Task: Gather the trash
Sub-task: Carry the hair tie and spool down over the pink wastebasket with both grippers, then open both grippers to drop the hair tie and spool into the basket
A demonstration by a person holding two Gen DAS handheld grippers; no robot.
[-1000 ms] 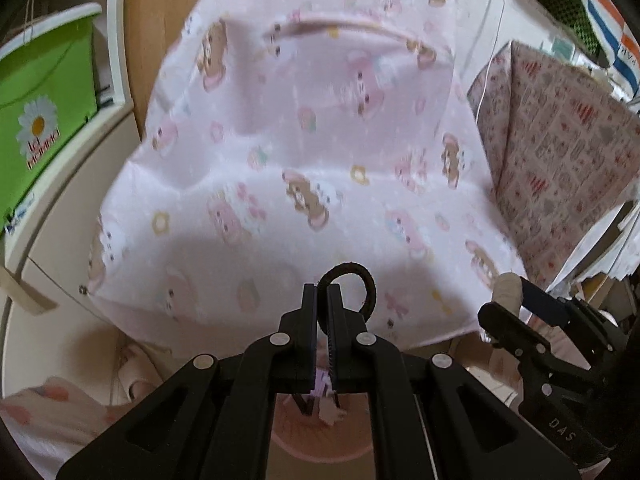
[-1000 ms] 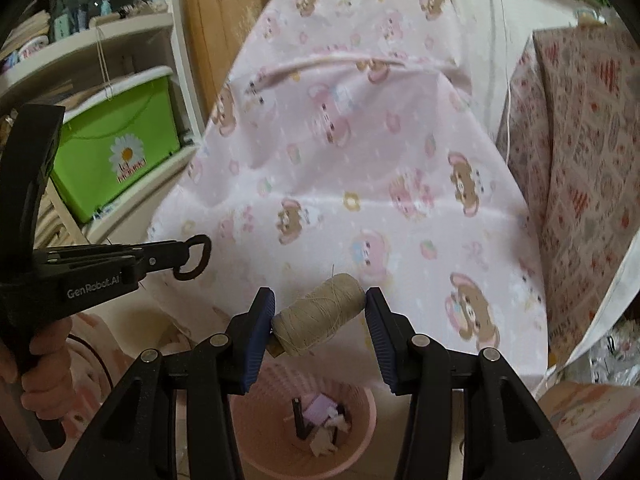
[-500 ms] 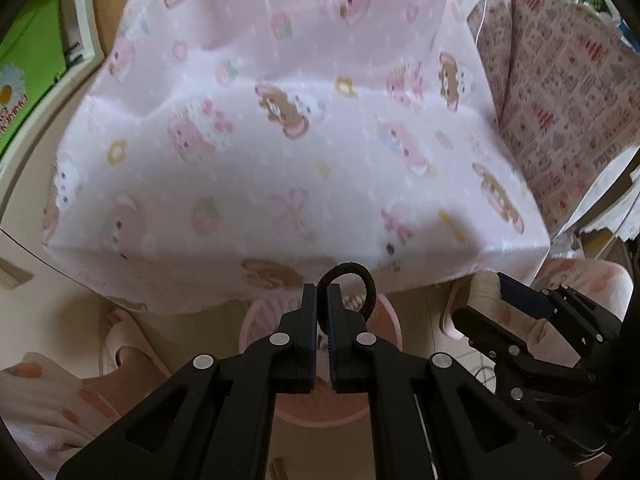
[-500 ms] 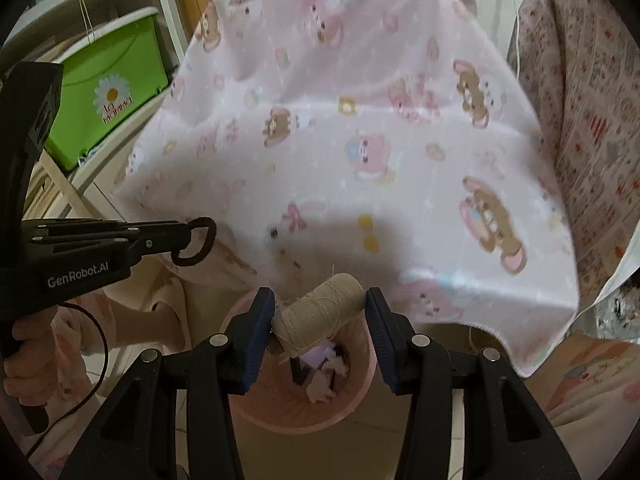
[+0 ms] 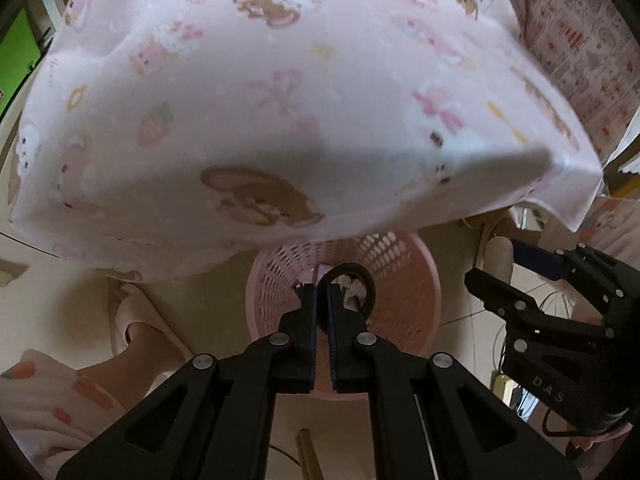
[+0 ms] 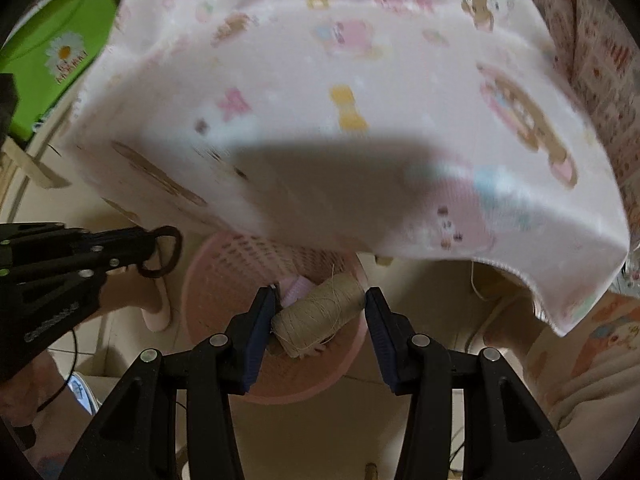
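Observation:
My left gripper (image 5: 322, 294) is shut on a black hair tie (image 5: 370, 285) and holds it above a pink slotted waste basket (image 5: 416, 276) on the floor. My right gripper (image 6: 320, 300) is shut on a beige spool of thread (image 6: 320, 314), also above the basket (image 6: 208, 284). Paper scraps lie in the basket. The left gripper and hair tie (image 6: 174, 252) show at the left of the right wrist view; the right gripper (image 5: 496, 268) shows at the right of the left wrist view.
A table under a pink cartoon-print cloth (image 5: 300, 100) overhangs the basket's far side. A green storage box (image 6: 56, 52) stands at the left. The person's foot in a pink slipper (image 5: 132, 316) is left of the basket. A patterned cloth (image 5: 580, 40) hangs at the right.
Both grippers have moved down and back from over the table to above the pink basket, each still holding its object.

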